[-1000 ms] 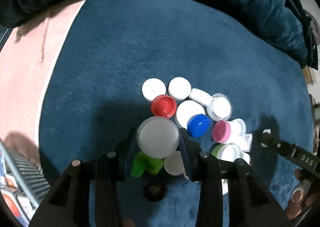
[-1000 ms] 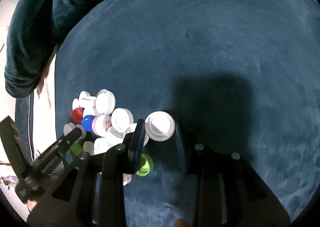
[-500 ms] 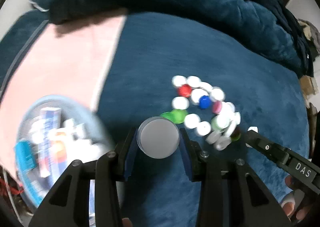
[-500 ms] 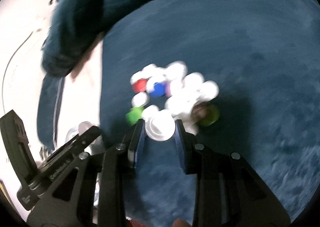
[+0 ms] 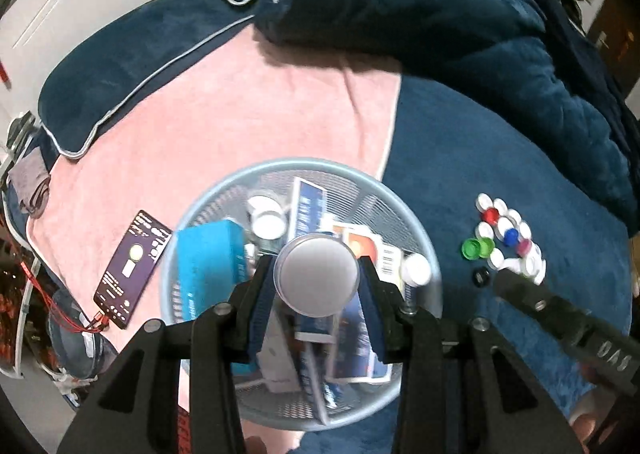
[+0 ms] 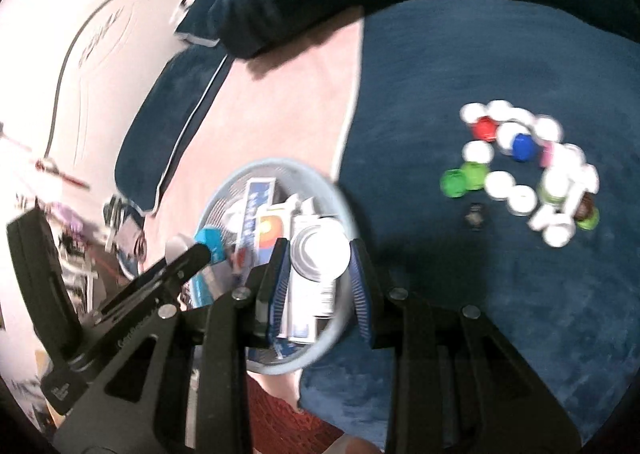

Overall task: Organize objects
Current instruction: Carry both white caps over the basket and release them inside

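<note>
A: What is different from a second ago?

B: Both hands have left the heap of caps (image 5: 508,242) on the blue blanket (image 5: 500,157) and now hang over the round mesh basket (image 5: 224,197), which sits where the pink towel (image 5: 248,109) meets the blanket. A second ago each camera looked straight down on the heap; now the heap lies well off to the right in both views.

A: Are they carrying anything?

B: Yes. The left gripper (image 5: 316,278) has its fingers clamped on a grey lid (image 5: 316,274), the same one as before. The right gripper (image 6: 318,250) is clamped on a white lid (image 6: 320,250), and its grip has not changed either.

A: So where does that leave the job?

B: I judge this as the carrying leg nearly done: both lids sit above the basket, over the boxes (image 5: 208,254) and the few lids already inside. The next step is likely letting go so they fall in.

A: Much left?

B: Plenty. Many caps, white, red (image 6: 485,128), blue (image 6: 524,145) and green (image 6: 464,179), remain on the blanket.
</note>
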